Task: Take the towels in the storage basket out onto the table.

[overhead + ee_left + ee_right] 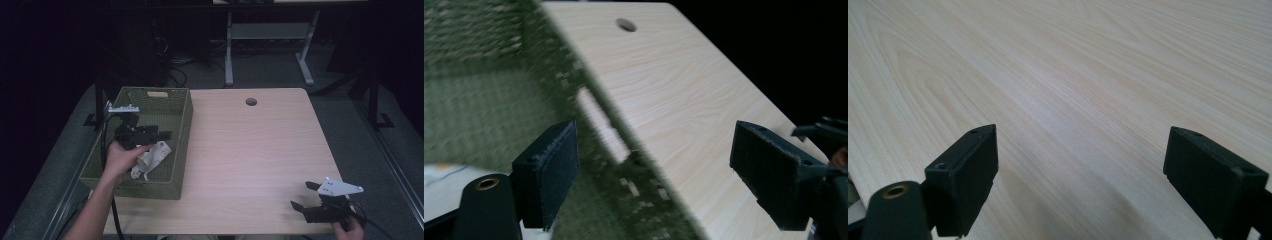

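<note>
A crumpled white cloth [152, 159] lies inside the green woven basket [181, 131], toward its near right part, on the basket floor. The basket sits on the left edge of the light wooden table [260, 150], its long side running away from the person, with a slot handle in its far wall.

The left gripper [161, 134] hangs over the basket just beyond the cloth, held by the person's left hand [119, 159], which rests right beside the cloth. In the left gripper view its jaws stand wide apart with nothing between them; the basket's right wall [609, 145] runs up between the two jaws, blurred, one jaw over the basket interior and the other over the table top. Whether the hand or the gripper touches the cloth cannot be told.

The right gripper [303, 195] sits low over the table's near right corner, well apart from the basket, with the person's right hand [349, 230] behind it. Its jaws are spread wide and empty, with bare wood grain [1078, 100] between them.

A round cable hole [251, 102] lies near the table's far edge.
</note>
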The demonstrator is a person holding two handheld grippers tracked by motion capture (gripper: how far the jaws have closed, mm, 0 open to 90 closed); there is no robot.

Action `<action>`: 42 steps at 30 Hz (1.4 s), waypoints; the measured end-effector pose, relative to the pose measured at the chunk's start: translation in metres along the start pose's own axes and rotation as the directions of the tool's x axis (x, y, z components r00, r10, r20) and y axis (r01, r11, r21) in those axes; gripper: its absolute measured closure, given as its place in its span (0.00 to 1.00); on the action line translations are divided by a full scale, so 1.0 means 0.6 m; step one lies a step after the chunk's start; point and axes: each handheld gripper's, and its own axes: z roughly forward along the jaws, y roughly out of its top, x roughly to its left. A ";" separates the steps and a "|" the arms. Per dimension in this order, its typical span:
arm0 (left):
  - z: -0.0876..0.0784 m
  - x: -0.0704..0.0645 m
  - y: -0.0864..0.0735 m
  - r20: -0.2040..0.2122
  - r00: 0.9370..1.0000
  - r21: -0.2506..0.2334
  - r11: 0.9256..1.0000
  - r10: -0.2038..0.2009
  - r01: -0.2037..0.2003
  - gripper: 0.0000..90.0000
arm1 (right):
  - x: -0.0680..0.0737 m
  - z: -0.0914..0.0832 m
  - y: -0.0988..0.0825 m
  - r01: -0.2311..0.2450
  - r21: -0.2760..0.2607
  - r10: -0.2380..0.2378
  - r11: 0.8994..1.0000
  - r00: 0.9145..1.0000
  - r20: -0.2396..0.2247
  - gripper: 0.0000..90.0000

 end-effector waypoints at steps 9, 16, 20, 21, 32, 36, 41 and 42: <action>0.004 0.045 -0.018 -0.126 0.991 0.067 0.997 -0.035 0.044 0.26 | 0.001 -0.001 0.001 0.009 -0.010 -0.009 1.000 1.000 -0.001 0.16; 0.015 0.069 -0.025 -0.182 0.982 0.193 0.978 -0.047 0.083 0.32 | 0.005 0.000 0.003 0.012 -0.002 -0.012 1.000 1.000 -0.005 0.16; 0.025 0.075 -0.026 -0.253 0.967 0.261 0.962 -0.009 0.077 0.33 | 0.005 0.000 0.003 0.014 -0.002 -0.015 1.000 1.000 -0.004 0.16; 0.027 0.076 -0.026 -0.266 0.964 0.273 0.959 -0.003 0.079 0.33 | 0.005 0.000 0.003 0.014 -0.003 -0.014 1.000 1.000 -0.005 0.16; 0.068 0.086 -0.040 -0.370 0.924 0.462 0.881 0.093 0.096 0.37 | 0.006 0.000 0.003 0.018 -0.003 -0.018 1.000 1.000 -0.009 0.16; 0.080 0.091 -0.046 -0.386 0.916 0.506 0.856 0.112 0.108 0.38 | 0.007 0.000 0.004 0.024 -0.006 -0.024 1.000 1.000 -0.010 0.16; 0.092 0.093 -0.051 -0.398 0.905 0.566 0.817 0.152 0.112 0.47 | 0.008 -0.001 0.004 0.026 -0.006 -0.026 1.000 1.000 -0.012 0.16; 0.095 0.093 -0.053 -0.398 0.902 0.581 0.807 0.165 0.109 0.50 | 0.008 -0.001 0.004 0.032 -0.008 -0.032 0.999 0.999 -0.014 0.16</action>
